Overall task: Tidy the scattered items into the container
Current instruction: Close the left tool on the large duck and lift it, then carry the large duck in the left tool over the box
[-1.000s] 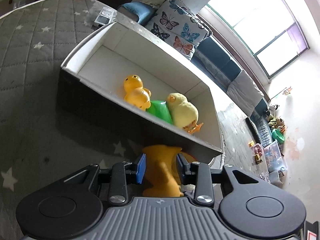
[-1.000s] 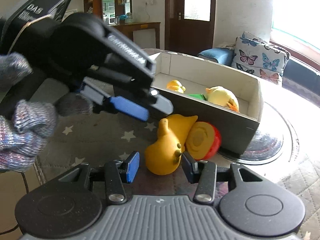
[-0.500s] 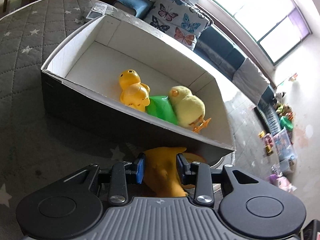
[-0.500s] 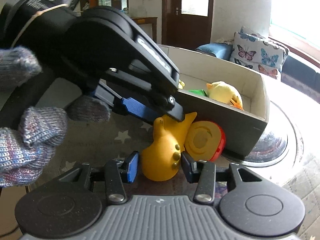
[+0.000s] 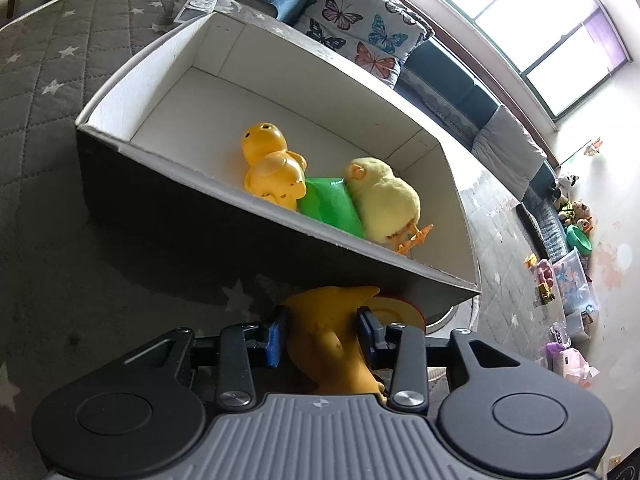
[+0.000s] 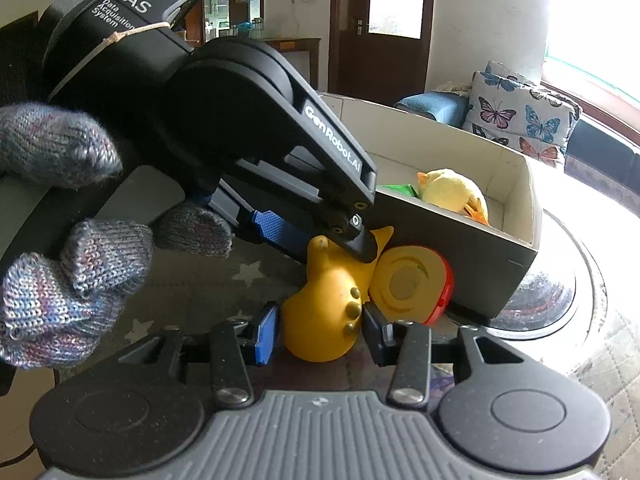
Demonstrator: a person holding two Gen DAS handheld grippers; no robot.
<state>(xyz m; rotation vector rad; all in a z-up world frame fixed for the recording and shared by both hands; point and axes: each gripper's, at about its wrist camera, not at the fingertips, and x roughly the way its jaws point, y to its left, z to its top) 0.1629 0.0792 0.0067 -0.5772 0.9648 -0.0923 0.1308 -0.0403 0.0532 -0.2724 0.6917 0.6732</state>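
Cardboard box (image 5: 168, 80), dark outside and white inside, sits on a grey star-quilted cloth (image 5: 36, 92); inside it, toward the near wall, lie an orange plastic duck (image 5: 272, 168), a green plastic piece (image 5: 330, 204) and a pale yellow plush chick (image 5: 384, 200) with orange feet, the three touching in a row; the far half of the box floor is bare. Outside the box, against its near wall, a yellow rubber toy (image 6: 328, 312) with small knobs on its side lies on the cloth, touching a round yellow-and-red toy (image 6: 412, 284) just beside it. The left gripper (image 5: 322, 336), held in a knitted glove (image 6: 64, 248), has its jaws opening around the narrow upper end of the yellow rubber toy, the blue pad seemingly just clear of it; the right gripper (image 6: 318, 330) straddles the toy's rounded lower end, its pads close against both sides, though whether they actually press it cannot be told.
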